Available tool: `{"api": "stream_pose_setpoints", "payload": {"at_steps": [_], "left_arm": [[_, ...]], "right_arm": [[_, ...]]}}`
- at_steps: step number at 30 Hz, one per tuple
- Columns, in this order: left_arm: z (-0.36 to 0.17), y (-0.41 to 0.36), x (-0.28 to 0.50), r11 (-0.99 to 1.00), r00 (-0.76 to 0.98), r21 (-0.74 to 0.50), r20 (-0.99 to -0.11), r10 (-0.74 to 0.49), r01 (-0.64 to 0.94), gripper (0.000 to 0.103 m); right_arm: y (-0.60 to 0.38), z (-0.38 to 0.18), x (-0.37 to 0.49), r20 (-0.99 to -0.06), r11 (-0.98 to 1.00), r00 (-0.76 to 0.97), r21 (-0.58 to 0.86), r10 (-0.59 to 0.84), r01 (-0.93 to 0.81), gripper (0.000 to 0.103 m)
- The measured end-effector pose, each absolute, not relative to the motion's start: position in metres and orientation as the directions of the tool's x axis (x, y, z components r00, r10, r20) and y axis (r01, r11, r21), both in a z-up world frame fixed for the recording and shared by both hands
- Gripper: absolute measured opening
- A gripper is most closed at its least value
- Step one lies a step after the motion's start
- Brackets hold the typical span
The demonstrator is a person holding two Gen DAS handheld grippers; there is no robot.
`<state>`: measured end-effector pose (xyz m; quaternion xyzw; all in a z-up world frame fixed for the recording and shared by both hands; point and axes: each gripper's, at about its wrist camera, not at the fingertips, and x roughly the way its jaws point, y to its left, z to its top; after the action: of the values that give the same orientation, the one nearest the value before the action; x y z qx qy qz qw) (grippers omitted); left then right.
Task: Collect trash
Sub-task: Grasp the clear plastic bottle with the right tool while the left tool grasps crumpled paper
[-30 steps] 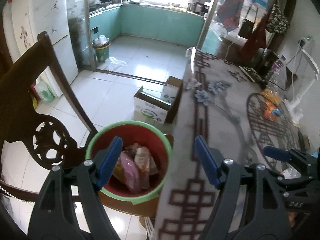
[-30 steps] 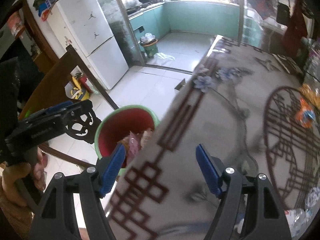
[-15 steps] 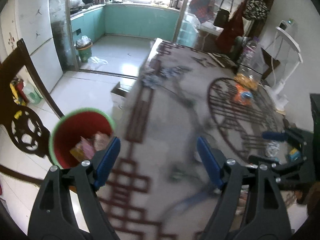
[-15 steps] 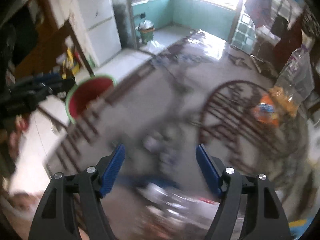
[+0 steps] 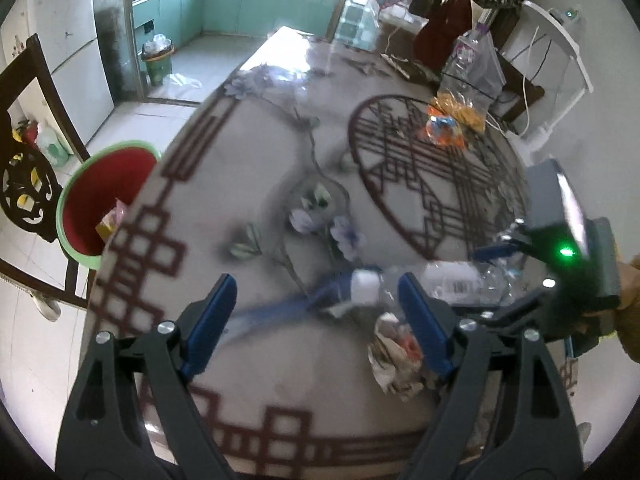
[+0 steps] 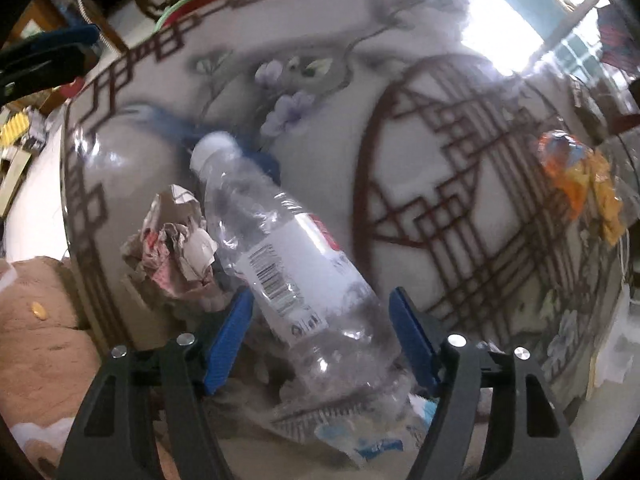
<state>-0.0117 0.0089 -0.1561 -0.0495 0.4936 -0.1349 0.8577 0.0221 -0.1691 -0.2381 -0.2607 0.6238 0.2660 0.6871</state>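
**Hovering over table trash, both grippers unloaded**

Left wrist view: The red bucket [image 5: 100, 204] with a green rim stands on the floor just beside the table [image 5: 256, 160], partly hidden by the table's edge. Some wrappers show inside it; what they are cannot be told. On the table, a clear bag [image 5: 468, 80] holds orange and yellow snacks. The left gripper [image 5: 316, 322] points down at a slant over the near table; its jaws are opening, with only bare tabletop between them. A crumpled paper wad [image 5: 390, 354] lies by its right finger, partly hidden by it. The bottle [image 5: 432, 280] lies beyond, white cap toward the table's middle. The right gripper [image 5: 516, 276] sits over the bottle's far end, a green light lit on its body.

Right wrist view: The right gripper [image 6: 320, 336] points straight down, jaws apart. The bottle [image 6: 292, 256] is clear, crushed, empty-looking, lying on its side with its lower end between the pads; whether they touch it cannot be told. The wad [image 6: 172, 244] is touching the bottle's side. The snack bag [image 6: 576, 172] is well apart, across the table. A flat wrapper [image 6: 360, 436] lies under the bottle's base.
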Motion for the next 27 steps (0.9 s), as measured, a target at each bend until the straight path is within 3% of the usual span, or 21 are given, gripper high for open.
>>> {"api": "stream_pose_setpoints", "payload": {"at_steps": [2, 5, 8, 14, 19, 22, 23, 27], "left_arm": [[-0.157, 0.003, -0.017, 0.959, 0.473, -0.209, -0.837, -0.277, 0.192, 0.081], [-0.163, -0.005, -0.027, 0.955, 0.448, -0.213, -0.847, -0.286, 0.206, 0.081], [-0.176, -0.015, -0.033, 0.946, 0.4, -0.237, -0.863, -0.31, 0.223, 0.081], [-0.217, -0.044, -0.038, 0.928, 0.28, -0.278, -0.897, -0.343, 0.248, 0.081], [-0.234, -0.063, -0.034, 0.921, 0.246, -0.272, -0.907, -0.343, 0.28, 0.081], [-0.248, -0.079, -0.032, 0.912, 0.214, -0.242, -0.922, -0.323, 0.332, 0.063], [-0.252, -0.084, -0.032, 0.905, 0.193, -0.25, -0.925, -0.329, 0.345, 0.053], [-0.236, -0.088, -0.027, 0.907, 0.262, -0.204, -0.913, -0.312, 0.369, 0.035]], "right_arm": [[-0.164, -0.252, 0.022, -0.998, 0.726, 0.069, -0.046, 0.002, -0.687, 0.069], [-0.159, -0.255, 0.023, -0.996, 0.74, 0.082, -0.027, 0.039, -0.672, 0.057], [-0.164, -0.25, 0.034, -0.99, 0.804, 0.113, -0.002, 0.081, -0.595, 0.056], [-0.198, -0.217, 0.052, -0.928, 0.942, 0.255, 0.2, 0.271, -0.271, 0.056], [-0.218, -0.177, 0.039, -0.868, 0.944, 0.374, 0.28, 0.327, -0.176, 0.056], [-0.217, -0.154, 0.029, -0.841, 0.94, 0.422, 0.291, 0.339, -0.176, 0.057], [-0.217, -0.149, 0.027, -0.835, 0.94, 0.432, 0.292, 0.342, -0.179, 0.057], [-0.22, -0.127, 0.024, -0.81, 0.939, 0.475, 0.289, 0.344, -0.187, 0.057]]}}
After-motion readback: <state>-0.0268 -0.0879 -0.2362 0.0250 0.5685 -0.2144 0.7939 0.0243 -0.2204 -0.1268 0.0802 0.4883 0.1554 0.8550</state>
